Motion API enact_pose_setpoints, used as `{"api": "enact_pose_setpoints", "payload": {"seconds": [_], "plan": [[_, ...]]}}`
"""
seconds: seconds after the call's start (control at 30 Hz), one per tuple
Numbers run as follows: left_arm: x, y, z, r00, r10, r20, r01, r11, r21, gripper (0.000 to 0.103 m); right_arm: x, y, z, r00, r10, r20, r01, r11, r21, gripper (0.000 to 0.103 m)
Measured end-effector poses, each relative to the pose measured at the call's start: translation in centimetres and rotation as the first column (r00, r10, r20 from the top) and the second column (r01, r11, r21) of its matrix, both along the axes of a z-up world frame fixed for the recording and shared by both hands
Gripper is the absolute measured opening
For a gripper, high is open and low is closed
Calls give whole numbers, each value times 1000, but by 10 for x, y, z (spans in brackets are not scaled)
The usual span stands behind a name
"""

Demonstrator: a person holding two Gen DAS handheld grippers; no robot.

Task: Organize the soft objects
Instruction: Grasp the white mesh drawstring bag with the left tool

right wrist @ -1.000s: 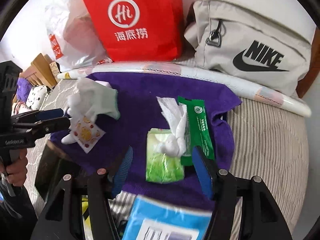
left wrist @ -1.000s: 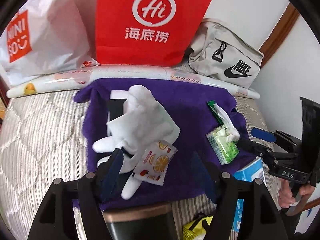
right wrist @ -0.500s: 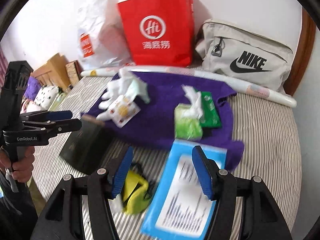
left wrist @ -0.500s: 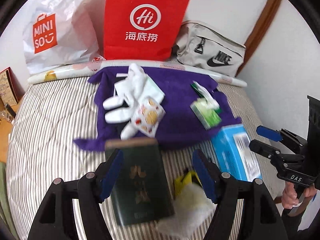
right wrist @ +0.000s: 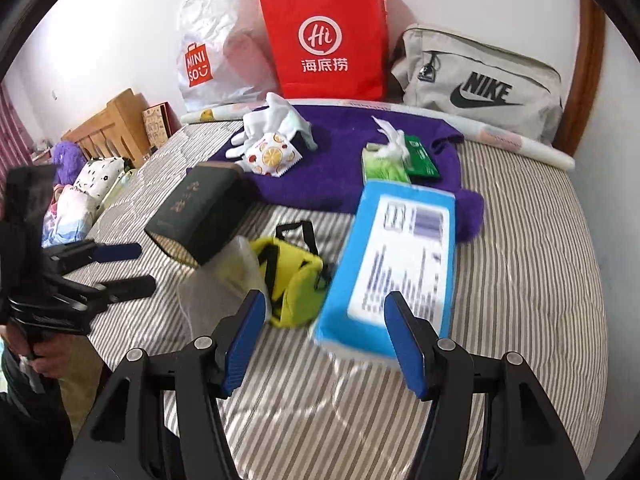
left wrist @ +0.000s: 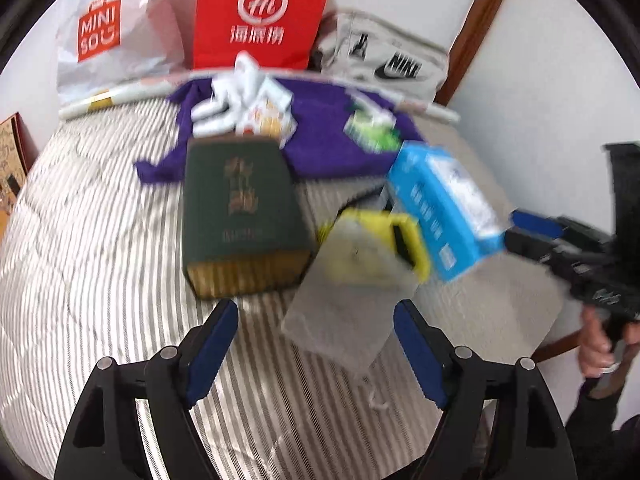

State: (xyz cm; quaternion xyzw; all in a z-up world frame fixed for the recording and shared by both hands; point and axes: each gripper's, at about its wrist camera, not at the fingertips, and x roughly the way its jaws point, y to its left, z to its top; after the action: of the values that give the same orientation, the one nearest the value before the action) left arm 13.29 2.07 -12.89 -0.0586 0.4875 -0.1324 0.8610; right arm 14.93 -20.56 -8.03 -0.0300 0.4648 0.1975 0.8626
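A purple towel (right wrist: pixel 344 184) lies on the striped bed. On it sit white gloves (right wrist: pixel 272 120), a fruit-print packet (right wrist: pixel 272 158) and a green tissue pack (right wrist: pixel 384 164). Nearer lie a dark green book (right wrist: pixel 196 208), a yellow pouch (right wrist: pixel 294 280) under a clear plastic bag (right wrist: pixel 216 280), and a blue box (right wrist: pixel 396 264). My left gripper (left wrist: pixel 316 356) is open and empty above the plastic bag (left wrist: pixel 344 320). My right gripper (right wrist: pixel 326 340) is open and empty in front of the blue box. The left view is blurred.
A red paper bag (right wrist: pixel 326 40), a white Miniso bag (right wrist: pixel 212 60) and a grey Nike bag (right wrist: pixel 480 84) stand against the wall behind a rolled sheet (right wrist: pixel 520 144). Wooden furniture (right wrist: pixel 108 128) and soft toys (right wrist: pixel 80 192) are left of the bed.
Both grippers have pulled back from the purple towel toward the bed's near edge. The book, yellow pouch, plastic bag and blue box have come into view. Both stay open.
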Motion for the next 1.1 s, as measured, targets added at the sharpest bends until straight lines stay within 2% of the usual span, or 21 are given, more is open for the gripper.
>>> {"api": "enact_pose_setpoints", "payload": {"seconds": [0.13, 0.27, 0.4, 0.5, 0.63, 0.73, 0.87, 0.93, 0.97, 1.0, 1.1], "plan": [[2, -4, -23, 999, -36, -20, 35, 999, -23, 79, -10, -8, -7, 999, -32, -16, 32, 999, -9, 61], [10, -12, -34, 997, -81, -3, 81, 996, -37, 79, -21, -16, -11, 998, -56, -29, 55, 998, -33, 61], [14, -22, -41, 992, -124, 0, 123, 992, -29, 79, -33, -24, -16, 997, -66, -34, 66, 998, -6, 61], [17, -27, -44, 993, -115, 3, 115, 993, -12, 80, -35, -26, -22, 996, -58, -62, 60, 998, 23, 61], [14, -44, -47, 989, -144, 22, 141, 985, 95, 83, -36, -23, -26, 997, -48, -62, 49, 999, 8, 61], [9, -57, -51, 984, -174, 40, 164, 970, 181, 86, -36, -22, -28, 997, -46, -65, 48, 999, 25, 61], [6, -59, -52, 986, -156, 63, 141, 970, 197, 85, -38, -21, -32, 997, -47, -64, 48, 998, 26, 61], [5, -58, -51, 988, -136, 68, 119, 969, 218, 71, -40, -21, -33, 997, -49, -65, 50, 999, 20, 61], [5, -55, -48, 990, -123, 72, 104, 970, 217, 56, -40, -21, -34, 997, -48, -68, 49, 999, 18, 61], [4, -53, -47, 991, -115, 72, 98, 974, 204, 50, -41, -21, -35, 996, -49, -69, 50, 999, 16, 61], [8, -49, -46, 992, -112, 52, 102, 981, 166, 17, -43, -21, -35, 996, -52, -66, 53, 999, 9, 61]]}}
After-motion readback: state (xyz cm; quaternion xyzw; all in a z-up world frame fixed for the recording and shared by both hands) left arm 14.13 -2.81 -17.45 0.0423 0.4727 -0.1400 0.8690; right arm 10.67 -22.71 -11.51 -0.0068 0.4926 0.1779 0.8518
